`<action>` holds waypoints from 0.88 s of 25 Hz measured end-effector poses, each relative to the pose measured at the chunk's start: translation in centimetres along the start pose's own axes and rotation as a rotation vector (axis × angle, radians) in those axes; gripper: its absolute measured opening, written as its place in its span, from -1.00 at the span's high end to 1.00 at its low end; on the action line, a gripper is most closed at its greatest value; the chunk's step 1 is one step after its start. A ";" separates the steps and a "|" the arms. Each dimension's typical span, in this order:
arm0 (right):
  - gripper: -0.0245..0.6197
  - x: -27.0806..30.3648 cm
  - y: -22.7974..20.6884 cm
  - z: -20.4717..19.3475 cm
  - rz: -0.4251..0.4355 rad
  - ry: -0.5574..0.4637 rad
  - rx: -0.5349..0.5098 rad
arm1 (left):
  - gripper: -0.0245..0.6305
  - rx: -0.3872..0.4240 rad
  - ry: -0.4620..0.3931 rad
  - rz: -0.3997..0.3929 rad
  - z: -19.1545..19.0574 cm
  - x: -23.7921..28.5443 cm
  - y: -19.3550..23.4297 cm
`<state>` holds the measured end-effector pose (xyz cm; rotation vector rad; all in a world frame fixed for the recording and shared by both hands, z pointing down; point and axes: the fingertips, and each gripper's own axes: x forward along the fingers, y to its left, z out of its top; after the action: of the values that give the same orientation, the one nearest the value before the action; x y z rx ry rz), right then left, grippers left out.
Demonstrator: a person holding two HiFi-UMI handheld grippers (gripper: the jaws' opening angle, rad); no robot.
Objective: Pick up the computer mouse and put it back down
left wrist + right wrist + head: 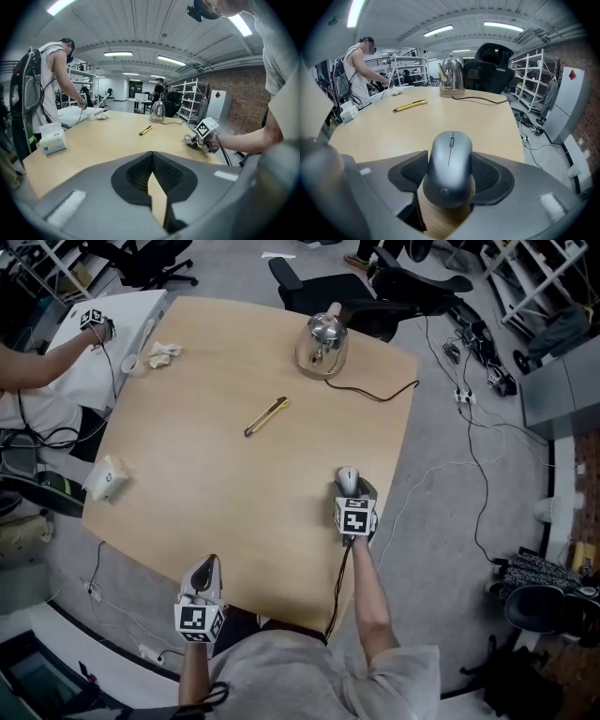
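A grey computer mouse (450, 168) sits between the pads of my right gripper (450, 164), which press on both its sides. In the head view the mouse (348, 479) and right gripper (349, 487) are low over the wooden table (216, 465), near its right edge. I cannot tell whether the mouse touches the wood. My left gripper (204, 571) hovers at the table's near edge, jaws shut with nothing in them; its tips meet in the left gripper view (152, 164). That view also shows the right gripper (199, 139) off to the right.
A metal kettle (322, 343) with a black cable (375, 393) stands at the far side. A yellow utility knife (266, 415) lies mid-table and a tissue box (108, 479) at the left edge. A person's arm (47, 357) reaches over a white table (112, 324).
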<state>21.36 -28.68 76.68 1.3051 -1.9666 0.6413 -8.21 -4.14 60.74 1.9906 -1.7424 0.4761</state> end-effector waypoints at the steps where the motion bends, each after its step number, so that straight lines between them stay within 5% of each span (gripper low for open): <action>1: 0.01 0.1 -0.1 0.0 0.000 0.002 0.003 | 0.86 0.000 0.000 0.000 0.0 0.1 0.0; 22: -0.06 1.7 -0.3 -0.4 0.003 0.018 0.031 | 0.86 0.009 0.020 -0.010 -0.6 0.7 -0.2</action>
<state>21.31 -29.48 78.25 1.3108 -1.9515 0.6848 -7.95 -4.34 61.58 1.9934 -1.7203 0.4997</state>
